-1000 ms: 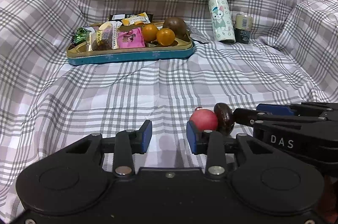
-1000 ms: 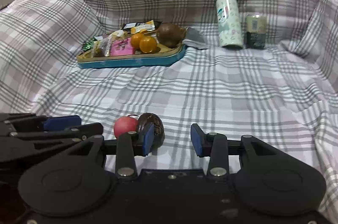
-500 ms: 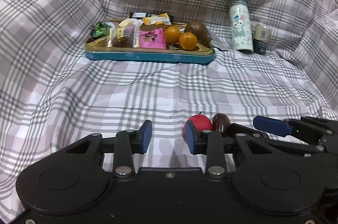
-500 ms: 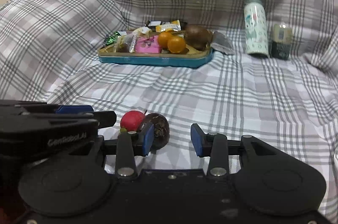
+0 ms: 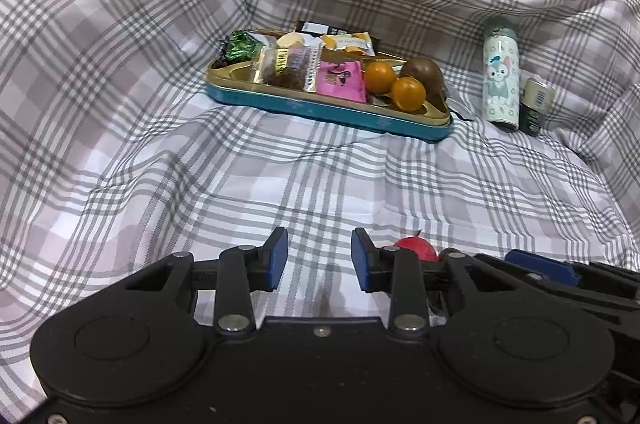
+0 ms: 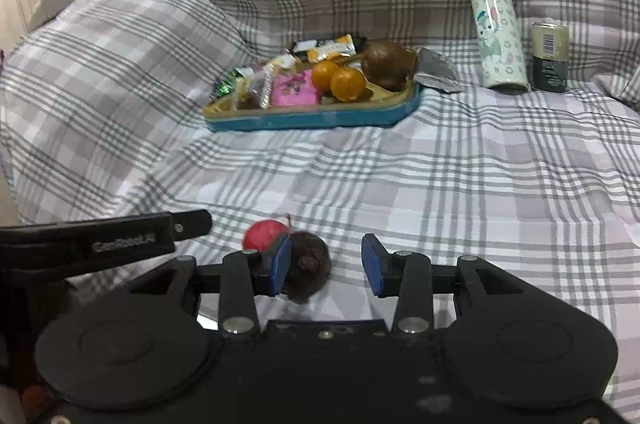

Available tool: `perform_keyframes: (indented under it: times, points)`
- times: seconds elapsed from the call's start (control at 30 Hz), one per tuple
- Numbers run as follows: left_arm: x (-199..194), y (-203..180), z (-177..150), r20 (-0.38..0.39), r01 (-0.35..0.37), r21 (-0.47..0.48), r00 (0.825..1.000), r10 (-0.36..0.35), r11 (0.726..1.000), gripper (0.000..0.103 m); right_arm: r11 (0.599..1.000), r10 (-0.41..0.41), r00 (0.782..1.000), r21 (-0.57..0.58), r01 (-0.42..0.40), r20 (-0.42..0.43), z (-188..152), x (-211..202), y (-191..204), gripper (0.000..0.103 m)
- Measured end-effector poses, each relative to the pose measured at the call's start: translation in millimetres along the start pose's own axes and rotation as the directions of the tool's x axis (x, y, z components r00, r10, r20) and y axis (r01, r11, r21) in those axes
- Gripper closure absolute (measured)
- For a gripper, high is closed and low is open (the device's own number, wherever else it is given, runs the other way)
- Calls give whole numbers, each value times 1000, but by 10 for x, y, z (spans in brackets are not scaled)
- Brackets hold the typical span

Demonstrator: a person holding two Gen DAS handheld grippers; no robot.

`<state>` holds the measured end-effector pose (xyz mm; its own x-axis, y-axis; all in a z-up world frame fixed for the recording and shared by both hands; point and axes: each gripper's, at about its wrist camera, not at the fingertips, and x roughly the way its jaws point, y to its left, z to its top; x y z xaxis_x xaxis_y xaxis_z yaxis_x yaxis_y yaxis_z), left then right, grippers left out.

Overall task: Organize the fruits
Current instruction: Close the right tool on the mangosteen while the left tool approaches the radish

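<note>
Left wrist view: the left tool (image 5: 318, 256) has its jaws narrowly apart with nothing but plaid cloth (image 5: 280, 184) between them. The red fruit (image 5: 414, 249) lies on the cloth at about 3 o'clock of the tool, just outside its right jaw and half hidden behind it. Far off at 12 o'clock the tray (image 5: 320, 110) holds two oranges (image 5: 380, 78) among wrapped snacks.

Right wrist view: the right tool (image 6: 326, 266) is open and holds nothing. The dark fruit (image 6: 310, 264) sits in the gap against its left jaw, clear of the right one. The red fruit touches it at 10 o'clock, outside the jaw.

Both fruits look small, round and light. The red one seems smooth and likely to roll on the soft cloth, so it is best pinched across its widest middle with gentle pressure. The dark one looks wrinkled and should give better grip.
</note>
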<state>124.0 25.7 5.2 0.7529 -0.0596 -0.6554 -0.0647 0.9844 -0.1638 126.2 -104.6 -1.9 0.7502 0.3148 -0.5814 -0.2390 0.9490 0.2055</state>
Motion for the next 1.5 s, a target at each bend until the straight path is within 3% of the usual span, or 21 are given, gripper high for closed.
perform_keyframes:
  times: [0.57,0.7,0.8,0.93,1.1,1.17,1.3,1.5]
  points:
    - [-25,-4,7,13,24,-2,1000,-24,1000,61,992,-23,997,-129,14,-67,-96,264,218,56]
    - [-33,-31,1,17,40,8,999,-40,999,60,983,-47,998,-180,39,-40,-129,220,262,70]
    - [-35,-62,-8,18,50,21,999,-50,999,60,970,-111,994,-218,109,2,-153,144,273,70]
    - [-44,-94,-16,21,65,35,998,-66,997,60,943,-239,970,-229,242,39,-184,75,164,71]
    - [-51,-187,-48,19,98,83,995,-100,992,60,872,-416,903,-236,429,103,-150,21,3,79]
    - [-64,-248,-72,22,109,118,993,-112,987,60,857,-446,889,-237,457,102,-141,34,-39,79]
    - [-75,-378,-115,19,138,186,989,-144,973,59,886,-407,910,-205,415,83,-115,-4,-108,78]
    - [17,-500,-138,-7,125,231,992,-127,965,58,942,-306,950,-124,311,63,-71,-94,-164,73]
